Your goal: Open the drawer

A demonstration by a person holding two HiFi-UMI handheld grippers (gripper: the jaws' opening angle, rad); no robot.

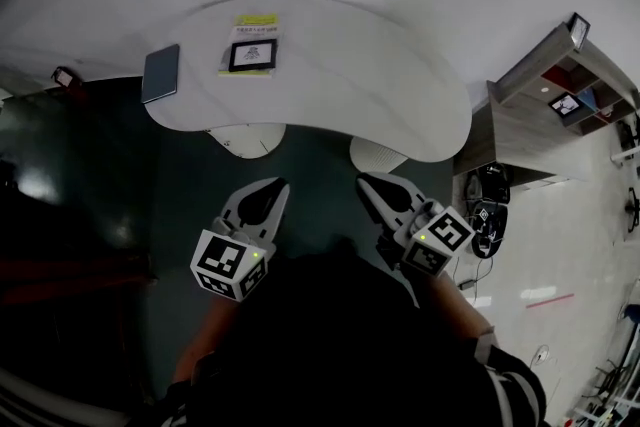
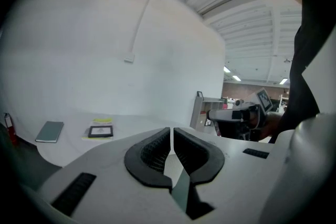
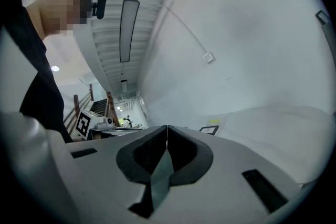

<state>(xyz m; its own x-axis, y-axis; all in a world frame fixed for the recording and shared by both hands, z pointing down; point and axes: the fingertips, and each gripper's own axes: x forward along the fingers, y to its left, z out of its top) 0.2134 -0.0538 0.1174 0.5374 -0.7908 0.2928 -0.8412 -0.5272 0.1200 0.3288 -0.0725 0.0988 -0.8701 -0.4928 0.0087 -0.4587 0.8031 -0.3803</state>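
Left gripper (image 1: 275, 185): closed, pads meeting at the tips, nothing held; confirmed in the left gripper view (image 2: 171, 131).
Right gripper (image 1: 365, 180): closed likewise, pads together and empty; confirmed in the right gripper view (image 3: 167, 128).

Both held low and near the body, pointing far toward the near edge of the white table (image 1: 400, 85).

Drawer: not identified with certainty in any view. Two candidates:
- Two pale rounded panels tucked under the near table edge, one (image 1: 245, 137) just beyond the left gripper, the other (image 1: 378, 153) just beyond the right gripper. Too dim to tell whether drawer fronts or something else.
- Wooden shelf unit (image 1: 520, 130) well apart at far right, beside the table end. Nearer to the right gripper.

Judgement: step in hand is the approach, with no contact made. If the panels are fronts, expect a pull toward the near side, each gripper already in line. If the unit, turn right and lead with the right gripper. Open the jaws before any handle.
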